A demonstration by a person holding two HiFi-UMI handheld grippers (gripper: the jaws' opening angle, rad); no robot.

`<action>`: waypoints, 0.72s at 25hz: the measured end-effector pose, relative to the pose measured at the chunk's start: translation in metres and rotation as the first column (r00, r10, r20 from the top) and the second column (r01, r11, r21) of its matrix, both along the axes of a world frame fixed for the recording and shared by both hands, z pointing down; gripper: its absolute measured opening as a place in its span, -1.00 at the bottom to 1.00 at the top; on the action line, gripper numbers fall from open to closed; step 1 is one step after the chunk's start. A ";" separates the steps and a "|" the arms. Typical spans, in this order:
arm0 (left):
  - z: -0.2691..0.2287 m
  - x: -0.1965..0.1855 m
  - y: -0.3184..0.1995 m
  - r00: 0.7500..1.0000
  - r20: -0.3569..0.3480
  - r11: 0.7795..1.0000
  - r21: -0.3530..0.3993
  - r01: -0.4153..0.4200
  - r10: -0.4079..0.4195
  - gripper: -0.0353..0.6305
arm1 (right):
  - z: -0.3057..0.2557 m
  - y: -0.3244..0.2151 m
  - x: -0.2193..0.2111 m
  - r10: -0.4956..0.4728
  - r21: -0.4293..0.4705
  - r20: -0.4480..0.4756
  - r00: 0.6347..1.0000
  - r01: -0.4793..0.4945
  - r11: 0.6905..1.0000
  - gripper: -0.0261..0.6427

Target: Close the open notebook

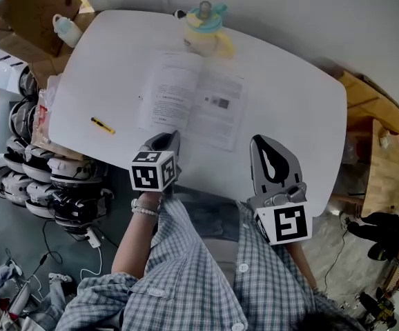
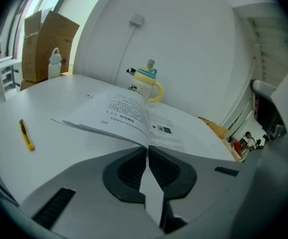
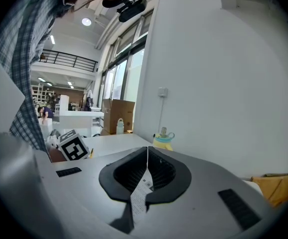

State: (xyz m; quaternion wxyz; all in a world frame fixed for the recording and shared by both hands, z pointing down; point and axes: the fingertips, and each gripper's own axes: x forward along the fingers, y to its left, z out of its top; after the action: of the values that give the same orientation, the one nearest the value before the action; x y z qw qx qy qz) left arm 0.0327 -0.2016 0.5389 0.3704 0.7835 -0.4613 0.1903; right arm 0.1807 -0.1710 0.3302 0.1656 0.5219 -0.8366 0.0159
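Left gripper (image 1: 172,136), jaws together, sits at the notebook's (image 1: 192,98) near edge; right gripper (image 1: 258,141), also closed, hovers over open counter (image 1: 296,102) beside it.

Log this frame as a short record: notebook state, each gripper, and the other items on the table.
notebook: open on the white table, left half raised slightly
left gripper: jaws closed at the near edge of the notebook's left half, apparently pinching it
right gripper: jaws together, holding nothing, to the notebook's right
other items: yellow bottle beyond the notebook; small yellow tool to its left
task status: not yet closed
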 end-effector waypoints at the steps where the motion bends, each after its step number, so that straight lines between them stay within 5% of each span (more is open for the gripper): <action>1: 0.000 0.002 0.000 1.000 0.019 1.000 0.006 -0.016 0.016 -0.82 | 0.000 0.000 0.000 0.001 0.001 0.001 1.000 -0.001 1.000 -0.86; 9: 0.000 0.013 0.004 0.980 0.152 0.990 0.040 -0.139 0.131 -0.82 | -0.002 0.004 0.002 0.006 0.007 0.003 1.000 -0.006 1.000 -0.86; 18: 0.003 0.026 0.008 0.916 0.302 0.957 0.040 -0.287 0.262 -0.82 | -0.001 0.005 0.003 0.011 0.007 0.003 1.000 -0.011 1.000 -0.86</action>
State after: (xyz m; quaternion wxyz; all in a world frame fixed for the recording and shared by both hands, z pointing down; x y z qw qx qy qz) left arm 0.0587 -0.1932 0.5418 0.2343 0.8182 -0.4041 0.3352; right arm 0.1838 -0.1659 0.3287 0.1624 0.5271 -0.8340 0.0149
